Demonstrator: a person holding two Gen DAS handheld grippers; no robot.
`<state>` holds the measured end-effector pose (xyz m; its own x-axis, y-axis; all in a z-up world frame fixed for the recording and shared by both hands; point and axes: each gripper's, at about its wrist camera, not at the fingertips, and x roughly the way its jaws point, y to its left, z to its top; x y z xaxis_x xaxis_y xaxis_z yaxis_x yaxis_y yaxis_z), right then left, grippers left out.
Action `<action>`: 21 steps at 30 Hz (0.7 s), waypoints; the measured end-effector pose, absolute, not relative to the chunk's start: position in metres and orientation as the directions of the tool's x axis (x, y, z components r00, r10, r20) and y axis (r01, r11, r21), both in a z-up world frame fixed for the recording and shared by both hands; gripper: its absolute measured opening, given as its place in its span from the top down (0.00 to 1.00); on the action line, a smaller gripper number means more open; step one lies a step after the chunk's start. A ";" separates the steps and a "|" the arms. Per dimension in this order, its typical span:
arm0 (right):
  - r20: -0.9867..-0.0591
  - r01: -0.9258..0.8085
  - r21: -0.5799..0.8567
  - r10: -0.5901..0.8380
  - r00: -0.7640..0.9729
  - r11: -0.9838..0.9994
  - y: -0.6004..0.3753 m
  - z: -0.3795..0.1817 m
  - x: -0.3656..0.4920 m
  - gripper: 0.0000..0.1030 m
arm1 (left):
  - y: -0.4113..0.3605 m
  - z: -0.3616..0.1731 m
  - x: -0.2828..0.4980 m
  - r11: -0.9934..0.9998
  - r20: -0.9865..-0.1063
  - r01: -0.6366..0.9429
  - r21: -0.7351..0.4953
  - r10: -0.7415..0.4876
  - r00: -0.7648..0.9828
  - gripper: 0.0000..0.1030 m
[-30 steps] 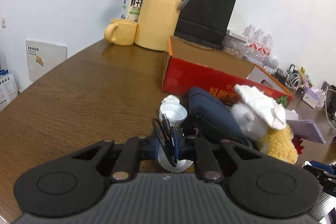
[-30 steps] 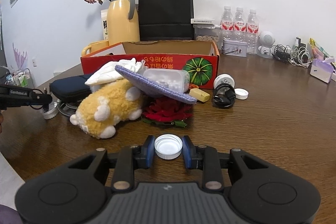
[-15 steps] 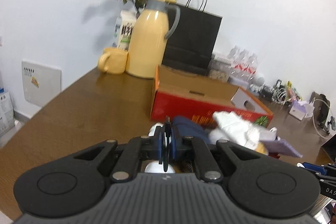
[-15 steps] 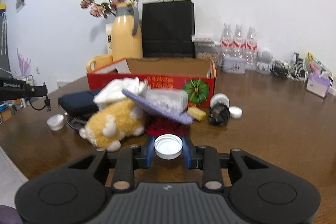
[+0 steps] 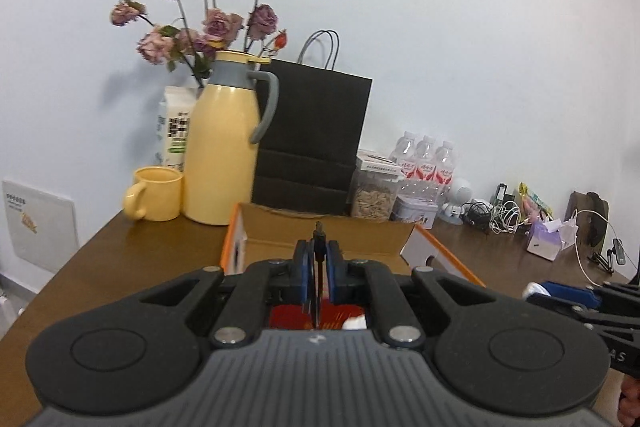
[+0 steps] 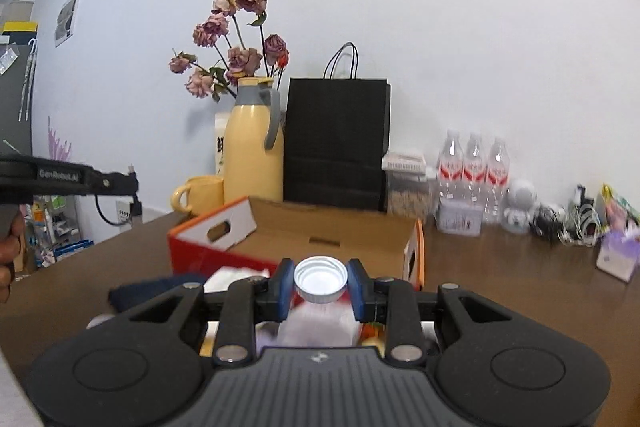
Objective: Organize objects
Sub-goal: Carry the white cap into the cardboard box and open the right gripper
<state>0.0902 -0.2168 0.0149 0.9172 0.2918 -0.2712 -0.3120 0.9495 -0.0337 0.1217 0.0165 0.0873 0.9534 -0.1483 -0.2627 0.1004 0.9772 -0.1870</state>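
Note:
My left gripper (image 5: 319, 269) is shut on a thin black cable (image 5: 319, 239), held up in front of the open red cardboard box (image 5: 328, 243). In the right wrist view the left gripper (image 6: 132, 183) shows at the far left with the cable loop (image 6: 108, 215) hanging below it. My right gripper (image 6: 320, 285) is shut on a white bottle cap (image 6: 320, 278), raised before the same box (image 6: 320, 233). The pile of objects below is mostly hidden by the gripper bodies; a dark pouch (image 6: 160, 289) and white cloth (image 6: 240, 273) peek out.
Behind the box stand a yellow thermos (image 5: 222, 143) with dried roses, a yellow mug (image 5: 154, 193), a black paper bag (image 5: 312, 143), a jar (image 5: 374, 193) and water bottles (image 5: 426, 159). Cables and a tissue pack (image 5: 548, 241) lie at the right on the brown table (image 5: 120, 259).
Both grippers have lifted from table level, each keeping its hold, the left on the cable and the right on the cap. The views now tilt up toward the box and wall.

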 end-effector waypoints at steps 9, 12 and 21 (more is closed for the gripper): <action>-0.336 -0.323 0.009 0.307 0.890 0.946 -0.200 0.019 0.202 0.74 | -0.008 0.077 0.217 0.977 -0.335 0.060 -0.203 -0.127 0.934 0.91; -0.375 -0.316 0.020 0.300 0.877 0.949 -0.194 0.011 0.237 0.74 | -0.012 0.072 0.245 0.982 -0.364 0.022 -0.186 -0.090 0.927 0.91; -0.477 -0.298 0.081 0.299 0.826 0.951 -0.193 -0.033 0.285 0.74 | -0.012 0.040 0.277 0.985 -0.450 0.000 -0.173 -0.079 0.889 0.91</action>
